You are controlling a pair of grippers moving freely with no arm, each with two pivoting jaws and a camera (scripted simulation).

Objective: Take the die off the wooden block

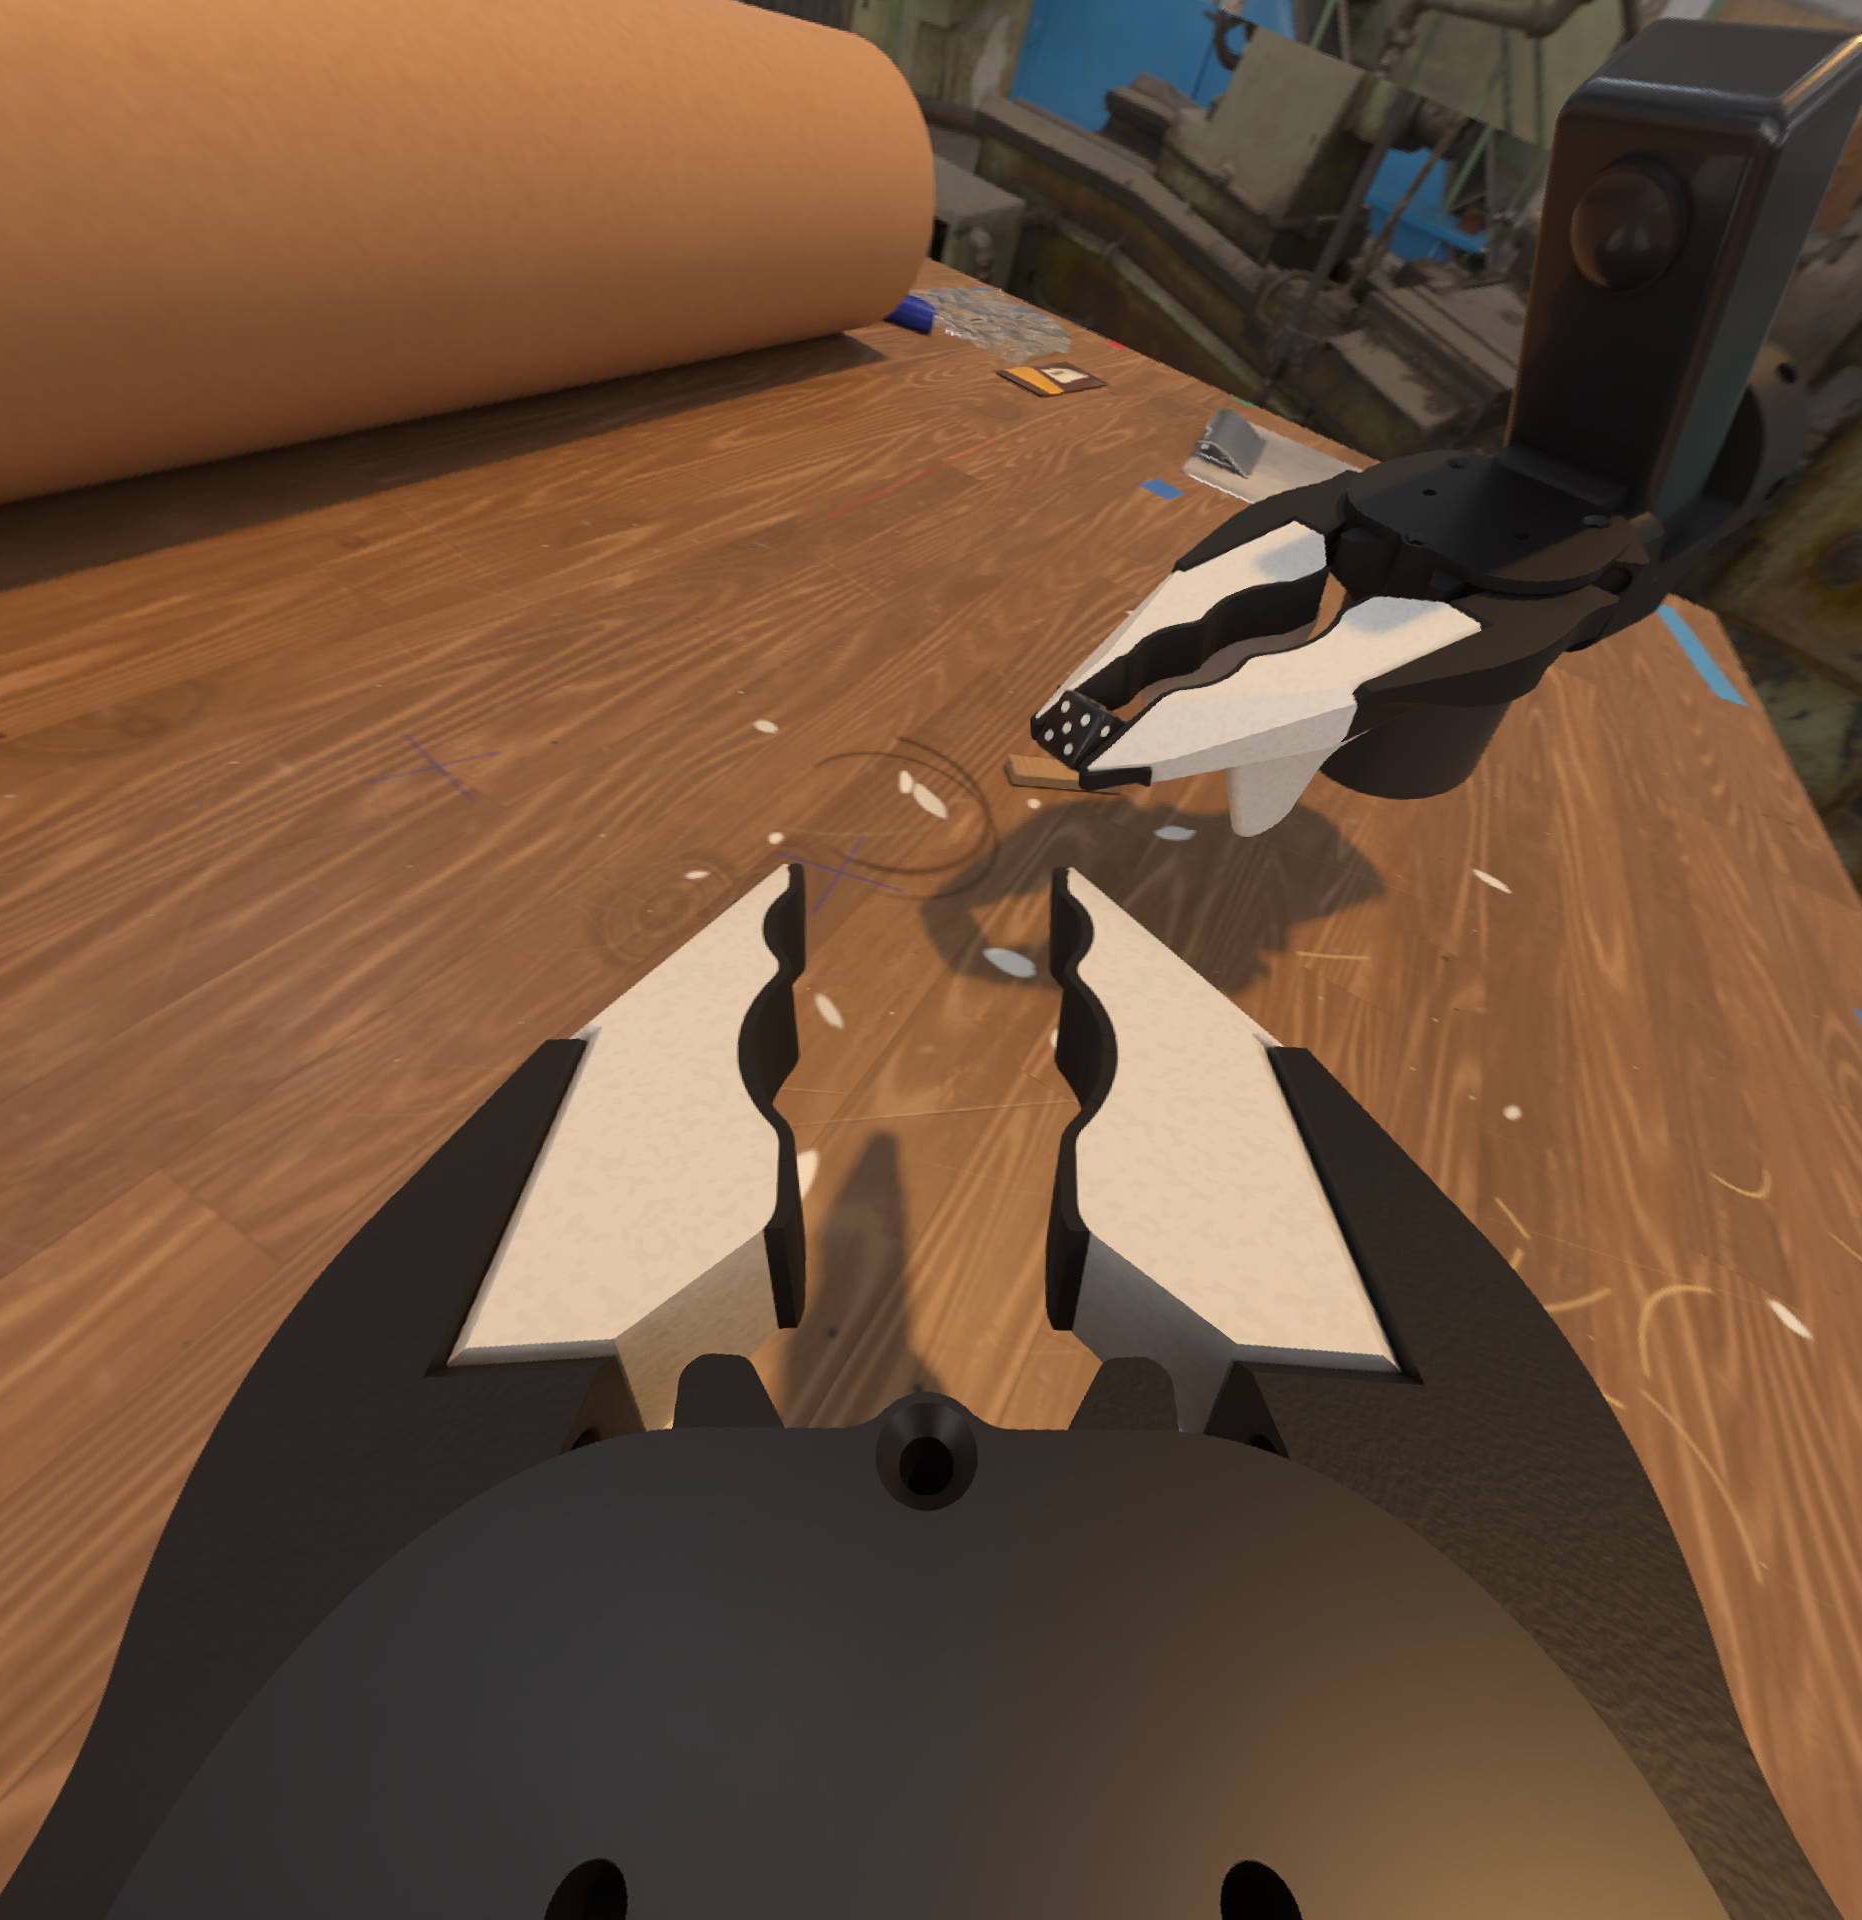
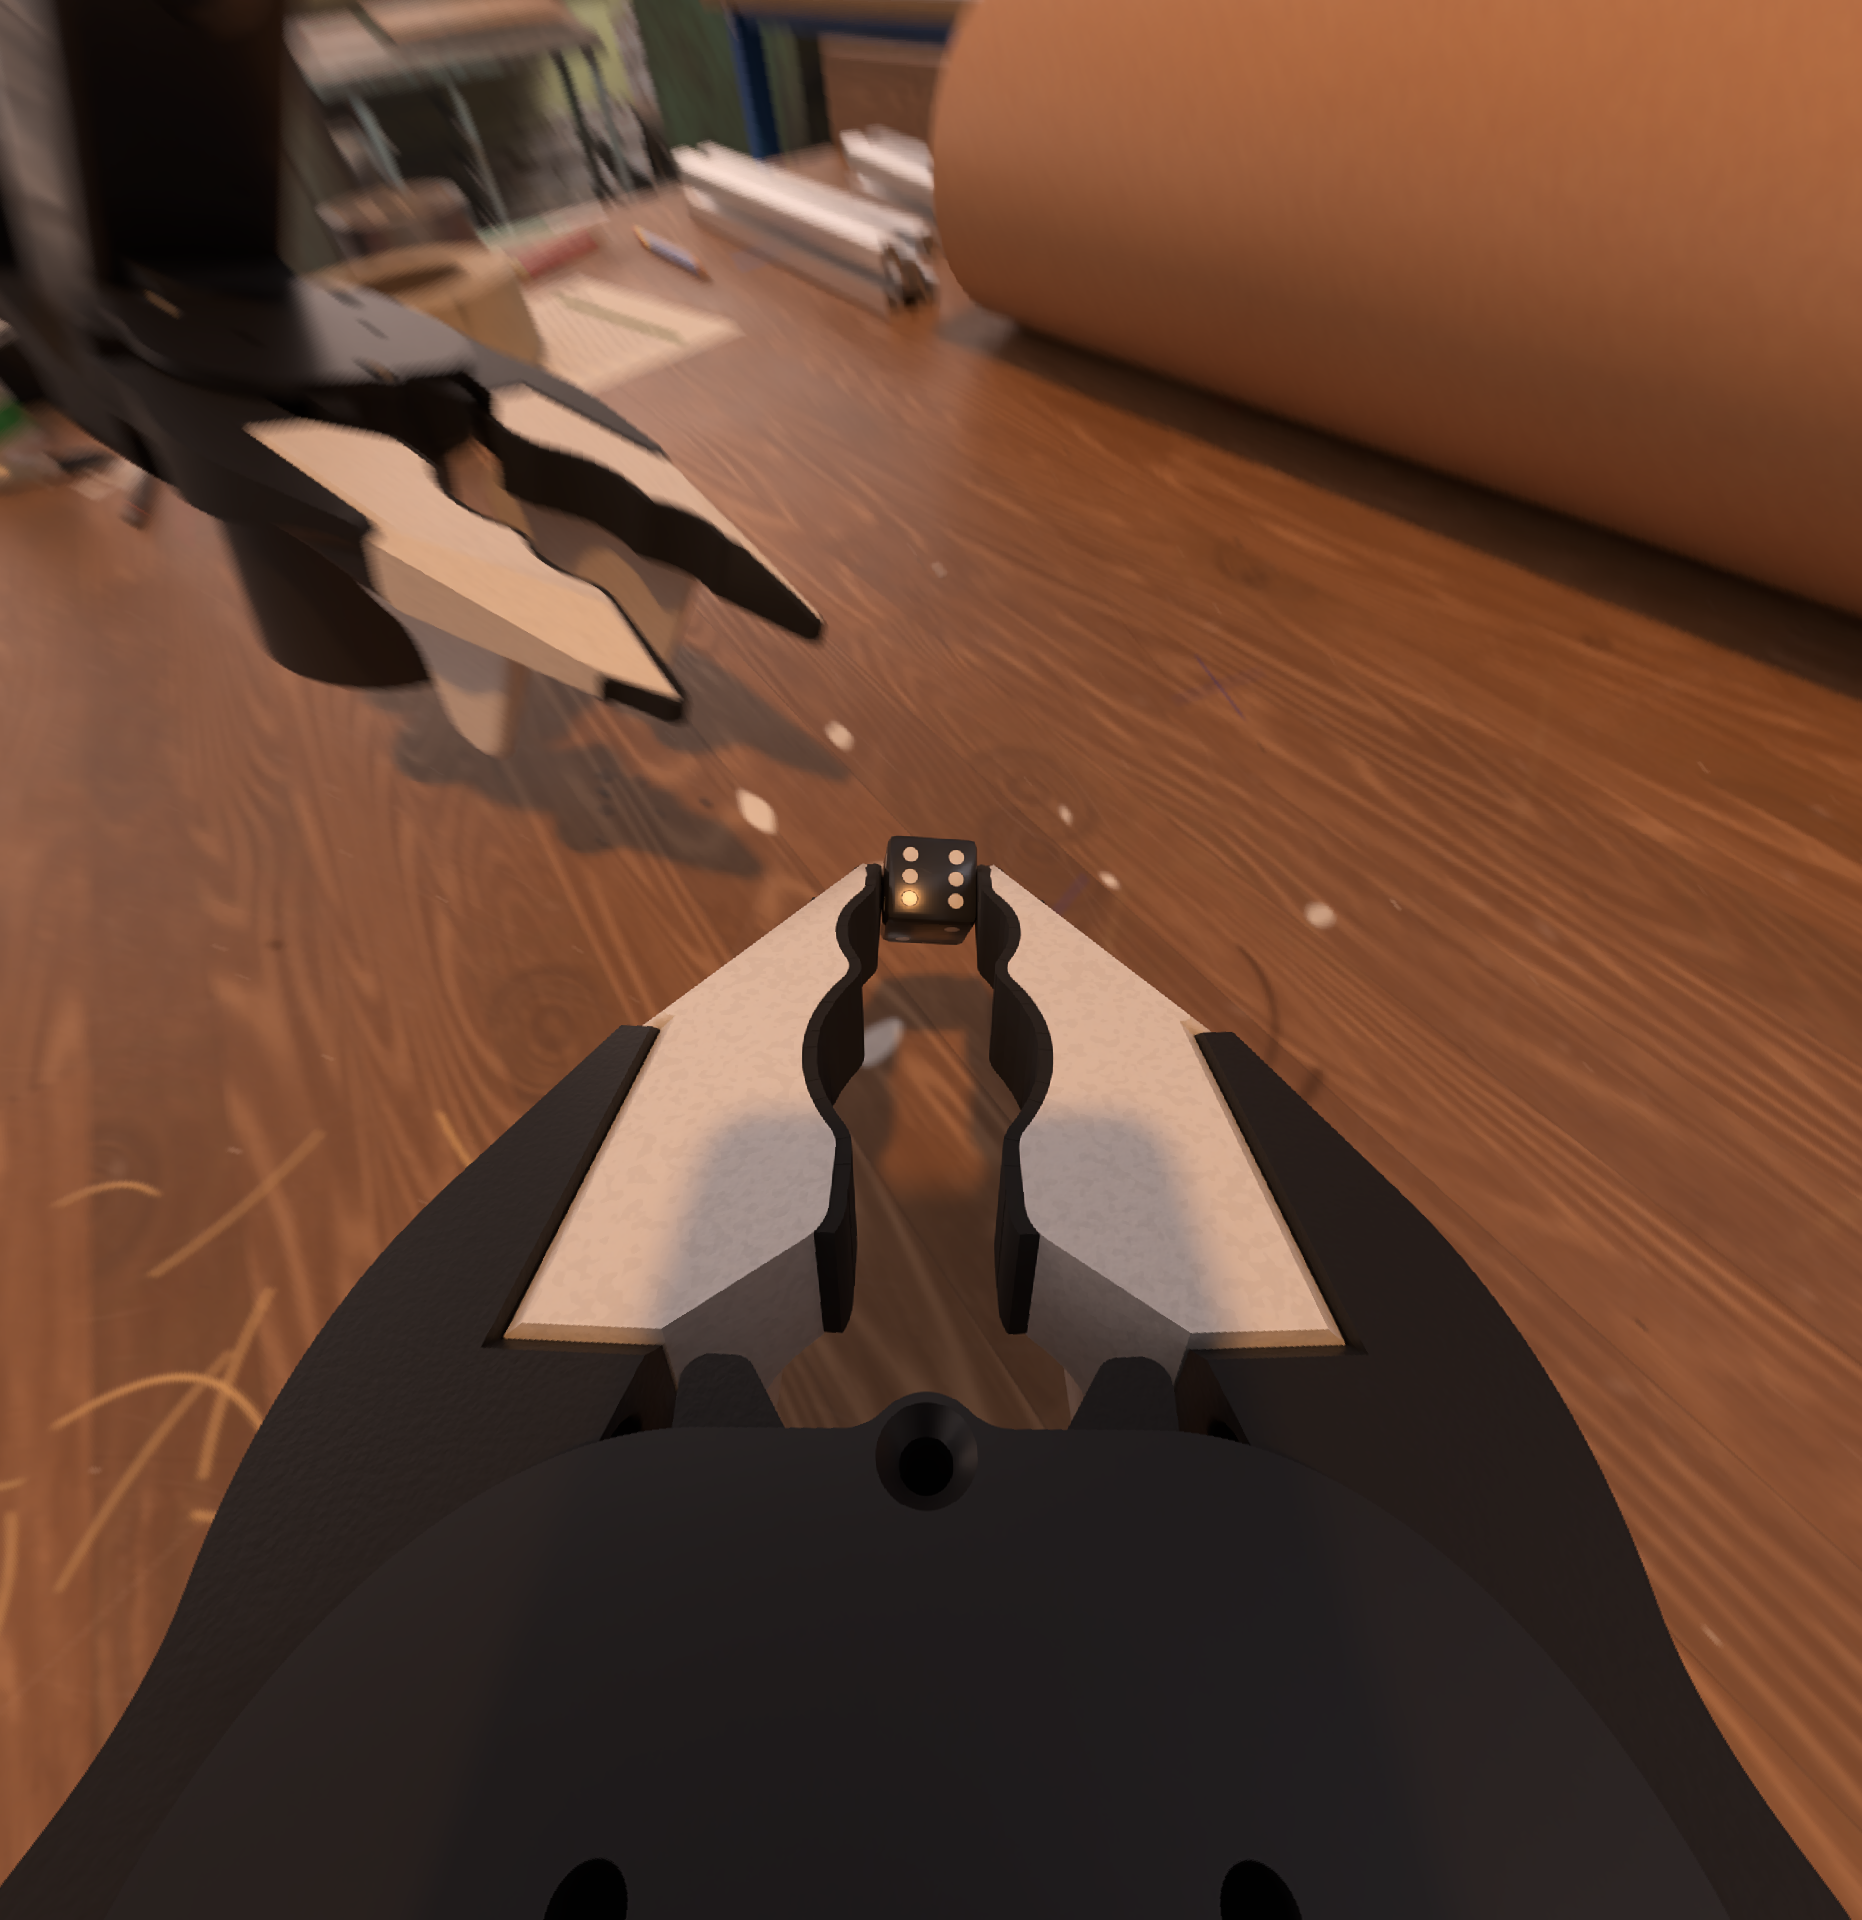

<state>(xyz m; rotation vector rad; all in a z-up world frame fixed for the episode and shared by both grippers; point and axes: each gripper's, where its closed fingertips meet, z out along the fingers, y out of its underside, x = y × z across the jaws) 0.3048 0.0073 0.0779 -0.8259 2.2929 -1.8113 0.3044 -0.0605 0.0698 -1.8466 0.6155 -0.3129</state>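
The right gripper (image 2: 928, 902) pinches a small black die (image 2: 929, 889) between its very fingertips, the six-pip face turned up toward its own camera. Seen from the left wrist view, the die (image 1: 1074, 725) hangs clear above a thin wooden block (image 1: 1041, 772) that lies flat on the wood-grain table (image 1: 491, 831); a gap shows between die and block, so the lift appears already made and only the setting-down seems left. The grip sits at the tips, probably because the die is too small to seat in the wavy hollows farther back along the fingers. The left gripper (image 1: 927, 894) waits just beside the scene with its jaws spread and nothing between them, pointing toward the block as if standing by and taking no part in the hold. A large roll of brown paper (image 1: 387, 208) lies along the far side of the table, well apart from the work. A grip this shallow could let the die twist or slip if jolted.
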